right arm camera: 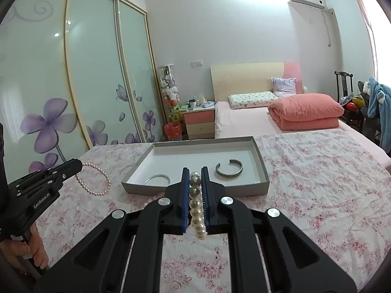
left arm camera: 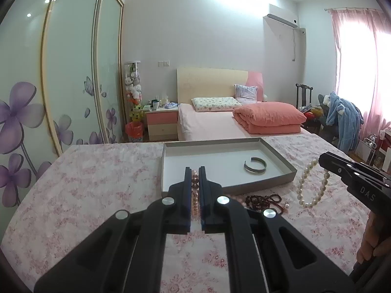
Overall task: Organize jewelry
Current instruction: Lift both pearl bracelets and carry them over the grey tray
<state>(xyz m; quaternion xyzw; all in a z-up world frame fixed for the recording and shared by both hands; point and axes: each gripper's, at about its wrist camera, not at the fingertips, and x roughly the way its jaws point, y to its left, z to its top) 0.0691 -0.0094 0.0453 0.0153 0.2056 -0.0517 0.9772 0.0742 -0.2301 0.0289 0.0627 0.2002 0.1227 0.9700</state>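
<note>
From the left wrist, the left tongs (left arm camera: 195, 171) are clamping a pink pearl bracelet (left arm camera: 194, 195) above the floral-clothed bench (left arm camera: 97, 183). Just ahead, the grey tray (left arm camera: 281, 163) is holding a silver cuff (left arm camera: 255, 167). A dark red bead string (left arm camera: 262, 201) is lying beside the tray, and the right tongs (left arm camera: 323, 161) are dangling a white pearl bracelet (left arm camera: 311, 188).

From the right wrist, the right tongs (right arm camera: 195, 172) are pinching the white pearl bracelet (right arm camera: 196, 205) before the tray (right arm camera: 265, 175), which is holding the cuff (right arm camera: 229, 169) and a thin silver bangle (right arm camera: 158, 179). The left tongs (right arm camera: 79, 164) are gripping the pink bracelet (right arm camera: 94, 179) left of the tray.
</note>
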